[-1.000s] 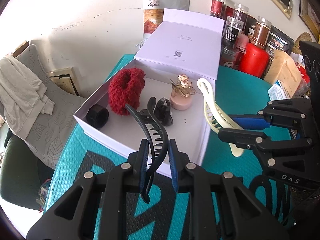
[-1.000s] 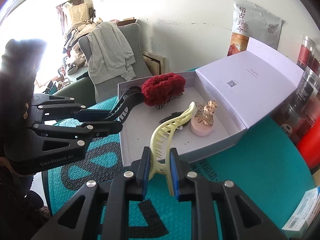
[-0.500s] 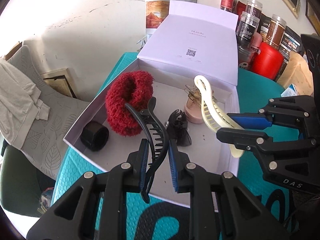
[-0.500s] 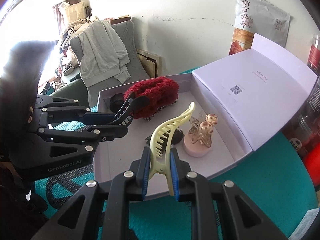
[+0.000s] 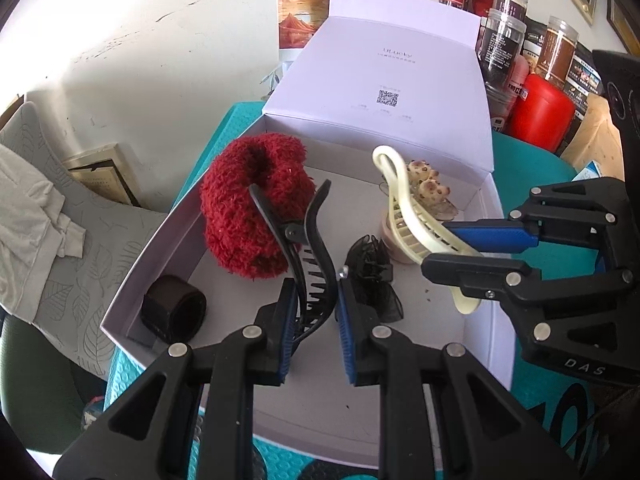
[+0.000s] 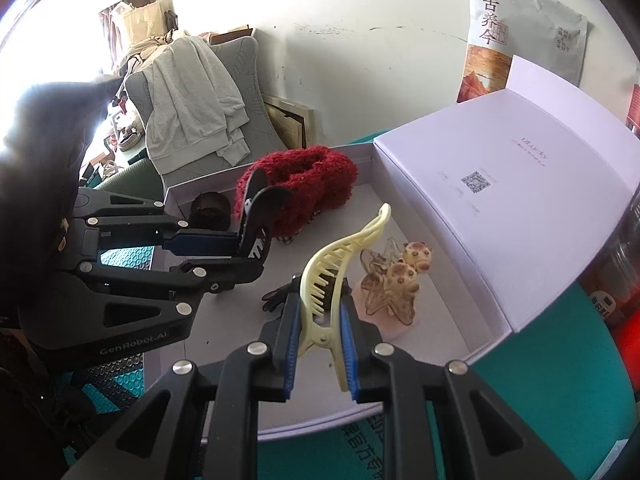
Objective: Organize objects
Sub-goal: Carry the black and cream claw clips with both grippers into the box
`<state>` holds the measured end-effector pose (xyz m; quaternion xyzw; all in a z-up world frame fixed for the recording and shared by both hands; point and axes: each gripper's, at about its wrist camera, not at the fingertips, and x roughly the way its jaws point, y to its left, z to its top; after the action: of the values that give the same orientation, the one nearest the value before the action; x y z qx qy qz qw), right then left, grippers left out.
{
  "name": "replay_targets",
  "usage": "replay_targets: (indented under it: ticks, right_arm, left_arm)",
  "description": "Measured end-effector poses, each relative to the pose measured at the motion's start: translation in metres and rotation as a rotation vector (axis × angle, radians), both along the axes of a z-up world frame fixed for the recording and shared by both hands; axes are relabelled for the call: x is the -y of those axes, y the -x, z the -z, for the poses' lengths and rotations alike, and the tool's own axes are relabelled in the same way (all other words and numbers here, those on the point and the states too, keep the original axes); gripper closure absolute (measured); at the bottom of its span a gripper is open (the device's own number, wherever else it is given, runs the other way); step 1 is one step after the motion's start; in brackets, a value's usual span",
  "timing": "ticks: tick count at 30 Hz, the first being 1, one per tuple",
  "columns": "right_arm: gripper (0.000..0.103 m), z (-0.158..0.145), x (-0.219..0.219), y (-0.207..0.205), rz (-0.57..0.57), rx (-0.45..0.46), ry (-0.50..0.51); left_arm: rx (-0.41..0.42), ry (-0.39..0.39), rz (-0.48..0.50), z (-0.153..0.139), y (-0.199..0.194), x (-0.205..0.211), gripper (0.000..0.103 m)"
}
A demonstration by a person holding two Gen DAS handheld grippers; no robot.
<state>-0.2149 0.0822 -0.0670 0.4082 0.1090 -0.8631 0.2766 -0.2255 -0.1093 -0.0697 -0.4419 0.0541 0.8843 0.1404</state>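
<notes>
Open box (image 5: 132, 280) on the bench (image 5: 520, 168), lid (image 5: 384, 80) leaning back behind it. Inside, along the left wall: small cuff (image 5: 174, 314) nearest, fuzzy scrunchie (image 5: 248, 208) farther in. Toward the right wall: ornamented clip (image 5: 428, 192) on a round pad, a mesh bow (image 5: 372, 276) before it. Above the box floor: left tool (image 5: 316, 328) clamping a long-toothed clip (image 5: 308, 256) just before the scrunchie; right tool (image 6: 320, 344) gripping a curved claw clip (image 6: 340, 264) over the bow. Behind the lid, a pouch (image 5: 304, 4) against the wall. To the right, jars (image 5: 504, 40) and a canister (image 5: 540, 112). To the left, off the bench, a chair (image 6: 224, 92) draped with cloth.
</notes>
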Motion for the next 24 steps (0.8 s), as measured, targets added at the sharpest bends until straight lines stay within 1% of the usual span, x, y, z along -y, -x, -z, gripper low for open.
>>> replay_targets:
  ticks: [10, 20, 24]
  right_arm:
    - [0.085, 0.012, 0.003, 0.016, 0.013, 0.016, 0.000]
    - [0.085, 0.022, 0.003, 0.027, 0.024, 0.027, -0.007]
    - [0.085, 0.024, 0.004, 0.030, 0.022, 0.029, -0.006]
  left_arm:
    - [0.004, 0.014, 0.025, 0.011, 0.023, -0.001, 0.084]
    - [0.052, 0.007, 0.053, 0.029, 0.041, -0.005, 0.082]
    - [0.065, 0.004, 0.054, 0.030, 0.043, -0.003, 0.082]
